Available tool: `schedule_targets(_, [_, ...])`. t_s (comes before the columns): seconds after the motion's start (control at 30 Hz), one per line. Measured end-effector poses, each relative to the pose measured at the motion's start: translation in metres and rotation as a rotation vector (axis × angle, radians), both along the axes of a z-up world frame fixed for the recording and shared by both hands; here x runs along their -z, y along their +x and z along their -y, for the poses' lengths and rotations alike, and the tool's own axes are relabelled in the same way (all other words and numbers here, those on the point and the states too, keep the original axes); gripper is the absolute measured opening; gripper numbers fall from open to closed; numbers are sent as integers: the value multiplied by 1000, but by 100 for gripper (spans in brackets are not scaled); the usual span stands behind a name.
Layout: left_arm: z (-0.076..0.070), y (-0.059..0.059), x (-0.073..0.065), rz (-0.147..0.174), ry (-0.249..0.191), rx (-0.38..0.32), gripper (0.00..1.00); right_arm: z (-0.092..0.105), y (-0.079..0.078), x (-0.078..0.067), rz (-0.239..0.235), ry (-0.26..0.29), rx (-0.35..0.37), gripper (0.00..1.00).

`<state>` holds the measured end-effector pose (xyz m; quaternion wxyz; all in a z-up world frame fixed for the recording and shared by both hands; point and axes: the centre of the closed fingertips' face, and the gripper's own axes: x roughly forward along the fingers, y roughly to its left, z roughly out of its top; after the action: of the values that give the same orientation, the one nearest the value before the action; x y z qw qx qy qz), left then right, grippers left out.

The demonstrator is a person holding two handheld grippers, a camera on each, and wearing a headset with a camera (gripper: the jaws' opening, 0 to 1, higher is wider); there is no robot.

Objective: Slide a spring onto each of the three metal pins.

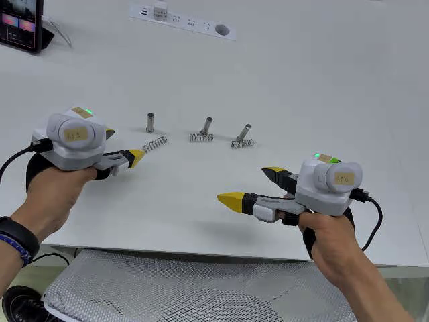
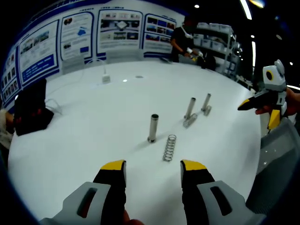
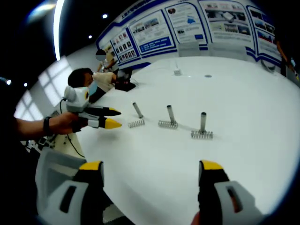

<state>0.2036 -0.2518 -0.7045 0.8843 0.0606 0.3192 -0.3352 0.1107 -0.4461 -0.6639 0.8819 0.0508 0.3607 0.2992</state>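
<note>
- Springs point(image 1: 200, 137) lie on their sides on the surface point(image 1: 301, 80), one by the foot of each upright pin point(image 1: 206, 125); none is threaded yet.
- Left gripper point(image 2: 153, 166) is spread wide, aimed at the nearest spring point(image 2: 169, 147) beside the left pin point(image 2: 153, 127); a hard or off-centre pinch could flick that light coil away or make it roll.
- Sweeping in low might knock the pin over, since it looks free-standing.
- Right gripper point(image 3: 151, 165) hangs wide and empty near the surface's front edge, well apart from the pins; nothing steadies a pin if the spring snags on its top.
</note>
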Motion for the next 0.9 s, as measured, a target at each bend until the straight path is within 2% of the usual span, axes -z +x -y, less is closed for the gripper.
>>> schedule_targets(0.53, [21,-2,8,-9,8,57,48,-1,2,-3,3,-7,-4,85])
schedule_targets(0.9, [34,-4,13,-20,5,89,44,-1,-1,-1,-4,-10,-2,85])
